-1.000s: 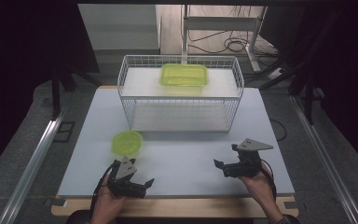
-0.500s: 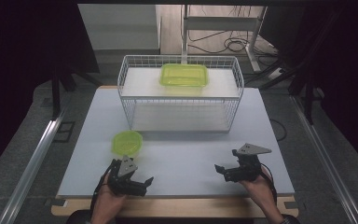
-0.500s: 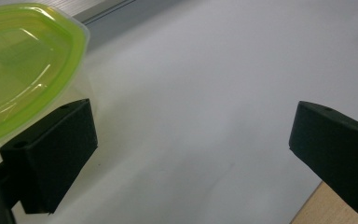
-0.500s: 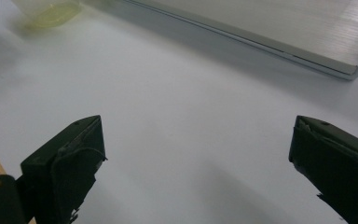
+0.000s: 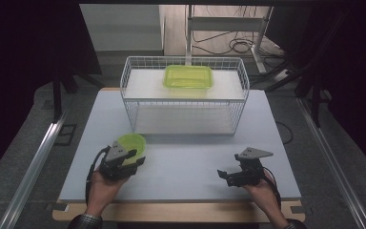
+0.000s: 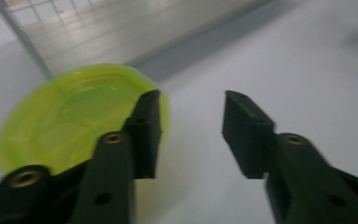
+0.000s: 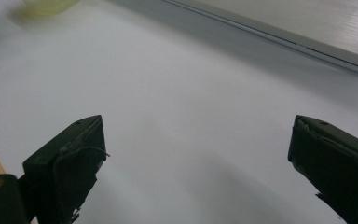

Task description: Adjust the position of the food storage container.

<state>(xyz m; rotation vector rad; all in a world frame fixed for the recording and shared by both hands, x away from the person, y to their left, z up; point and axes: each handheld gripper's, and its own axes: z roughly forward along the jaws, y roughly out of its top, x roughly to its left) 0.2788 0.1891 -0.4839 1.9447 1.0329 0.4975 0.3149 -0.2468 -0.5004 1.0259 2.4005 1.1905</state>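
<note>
A round lime-green bowl sits on the white table, front left. My left gripper is open at the bowl's near side. In the left gripper view its left jaw crosses the right rim of the bowl, while the gap of the left gripper is over bare table beside it. My right gripper rests open near the front right edge and points left. The wide-apart jaws of the right gripper hold nothing, and the bowl shows far off.
A white wire basket stands at the back centre of the table. A lime-green rectangular container lies on a white panel at its far side. The table's wooden front edge runs just behind both hands.
My left gripper has moved forward and up to the bowl's near rim. My right gripper has slid slightly nearer the front edge and stays open.
</note>
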